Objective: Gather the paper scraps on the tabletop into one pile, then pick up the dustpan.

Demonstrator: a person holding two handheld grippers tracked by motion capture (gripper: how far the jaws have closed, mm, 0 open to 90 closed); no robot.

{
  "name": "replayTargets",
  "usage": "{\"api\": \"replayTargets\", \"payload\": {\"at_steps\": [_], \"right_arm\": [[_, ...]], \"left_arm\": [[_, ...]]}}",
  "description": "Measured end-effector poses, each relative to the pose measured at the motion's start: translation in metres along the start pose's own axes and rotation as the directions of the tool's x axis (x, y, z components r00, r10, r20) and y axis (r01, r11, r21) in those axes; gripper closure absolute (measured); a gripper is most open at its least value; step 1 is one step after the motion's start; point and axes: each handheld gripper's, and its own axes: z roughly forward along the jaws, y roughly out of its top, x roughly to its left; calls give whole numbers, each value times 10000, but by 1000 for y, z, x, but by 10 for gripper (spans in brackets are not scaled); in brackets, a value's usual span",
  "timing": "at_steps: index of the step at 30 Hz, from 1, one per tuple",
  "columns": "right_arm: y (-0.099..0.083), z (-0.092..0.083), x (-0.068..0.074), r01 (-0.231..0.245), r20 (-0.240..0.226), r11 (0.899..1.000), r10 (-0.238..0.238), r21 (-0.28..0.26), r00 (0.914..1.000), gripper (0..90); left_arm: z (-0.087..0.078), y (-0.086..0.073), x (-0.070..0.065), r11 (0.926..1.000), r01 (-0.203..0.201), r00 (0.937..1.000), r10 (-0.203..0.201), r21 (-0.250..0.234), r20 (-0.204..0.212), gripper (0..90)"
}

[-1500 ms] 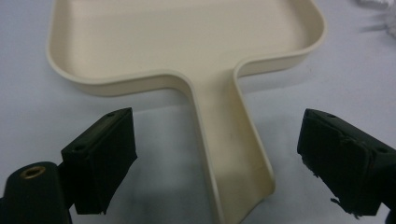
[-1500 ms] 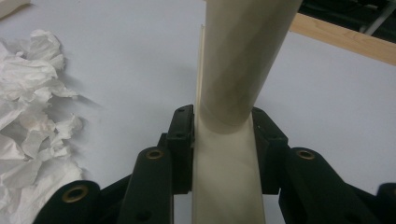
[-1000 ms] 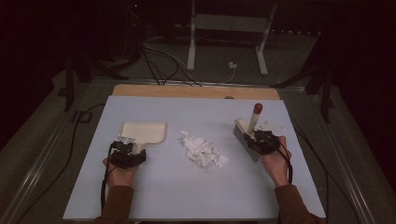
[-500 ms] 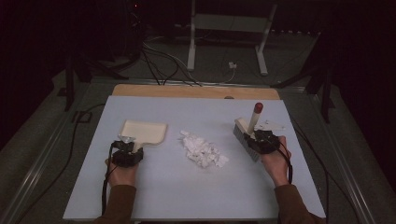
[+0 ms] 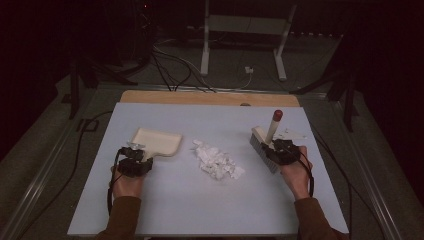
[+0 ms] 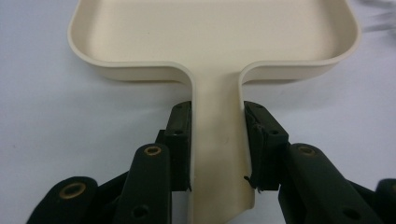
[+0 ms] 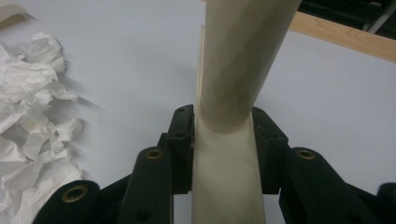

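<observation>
From the high view, the pale blue desk (image 5: 165,205) carries a cream dustpan (image 5: 156,142) on the person's left, a heap of crumpled white paper scraps (image 5: 216,161) in the middle, and a brush (image 5: 264,142) with a red-tipped handle on the right. The left tool (image 5: 136,159) sits at the near end of the dustpan and the right tool (image 5: 280,151) at the base of the brush, but from up there the jaws themselves are too small to read. The left gripper view settles it: the left tool (image 6: 217,144) is clenched on the dustpan's flat handle (image 6: 217,140), a black pad pressed against each edge, its jaws having just been closing onto that handle; the pan's shallow tray (image 6: 210,32) lies flat on the desk beyond, its inside bare. The right gripper view shows the right tool (image 7: 223,149) grasping the brush's cream handle (image 7: 243,56), which rises away from the jaws as a round shaft. That view also brings the paper scraps (image 7: 28,126) close along its left edge, lying on the desk near the brush and apart from it, with the wooden strip (image 7: 345,37) at the desk's far edge at upper right. A few loose scraps (image 5: 291,134) lie behind the brush in the high view.
</observation>
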Motion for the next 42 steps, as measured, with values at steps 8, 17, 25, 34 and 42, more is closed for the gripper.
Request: {"api": "replayTargets", "payload": {"at_steps": [8,17,25,34,42], "right_arm": [[0,0,-1,-24,-30,10000,24,19,10000,653],[3,0,-1,119,27,9999,-119,0,9999,602],[12,0,-7,9,-12,10000,-9,87,10000,594],[20,9,-13,-171,-364,9964,202,830,9991,660],[25,9,-11,190,-523,9948,-138,1003,9985,667]], "left_arm": [[-17,5,3,9986,-397,9980,413,-349,482,667],[-30,4,7,9934,-1054,9887,1095,-449,1022,666],[-43,6,13,9870,-1509,9798,1568,-556,1239,666],[-51,4,15,9726,-2236,9603,2311,-641,1564,666],[-57,1,17,9508,-3044,9319,3097,-572,1888,666]]}}
